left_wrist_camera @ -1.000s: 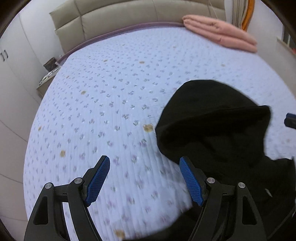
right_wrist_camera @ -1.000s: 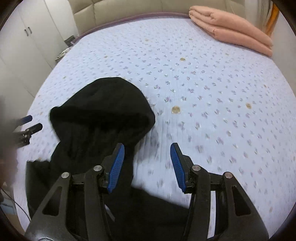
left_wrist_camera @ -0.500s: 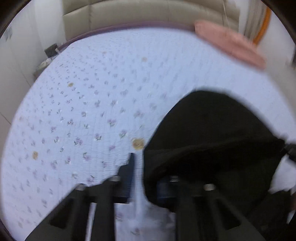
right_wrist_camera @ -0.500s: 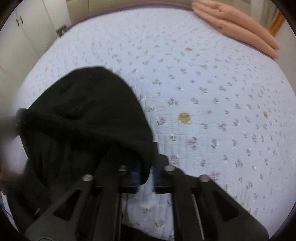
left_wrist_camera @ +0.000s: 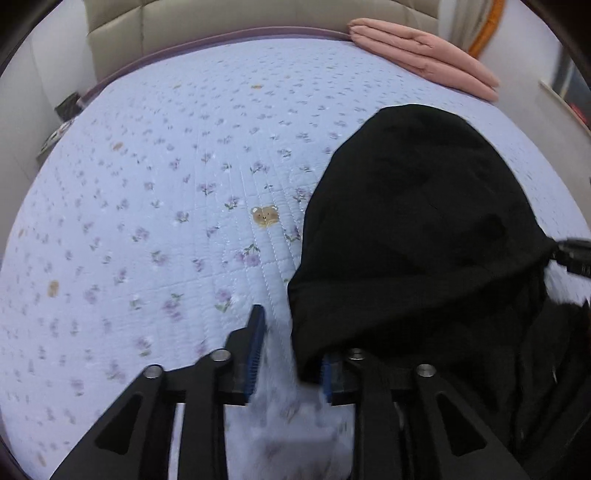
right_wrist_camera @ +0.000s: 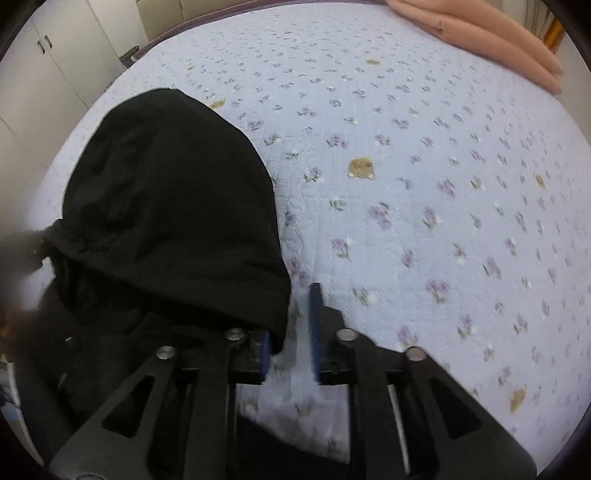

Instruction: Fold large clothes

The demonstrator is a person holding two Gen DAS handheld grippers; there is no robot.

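A black hoodie (left_wrist_camera: pixel 417 229) lies on the bed, its hood spread towards the headboard; it also shows in the right wrist view (right_wrist_camera: pixel 173 206). My left gripper (left_wrist_camera: pixel 291 350) has its blue pads close together on the hood's left lower edge, with a little bedspread between them. My right gripper (right_wrist_camera: pixel 288 332) has its pads close together on the hood's right lower edge. The hoodie's body lies under both grippers, mostly hidden.
The bed has a light blue quilted floral bedspread (left_wrist_camera: pixel 166 203). Folded pink bedding (left_wrist_camera: pixel 424 55) lies at the far right by the beige headboard (left_wrist_camera: pixel 221 22). White cupboard doors (right_wrist_camera: pixel 55 74) stand to the left of the bed.
Both grippers were open above the bed a second ago. They have moved forward and down to the hood's lower corners and closed on the cloth.
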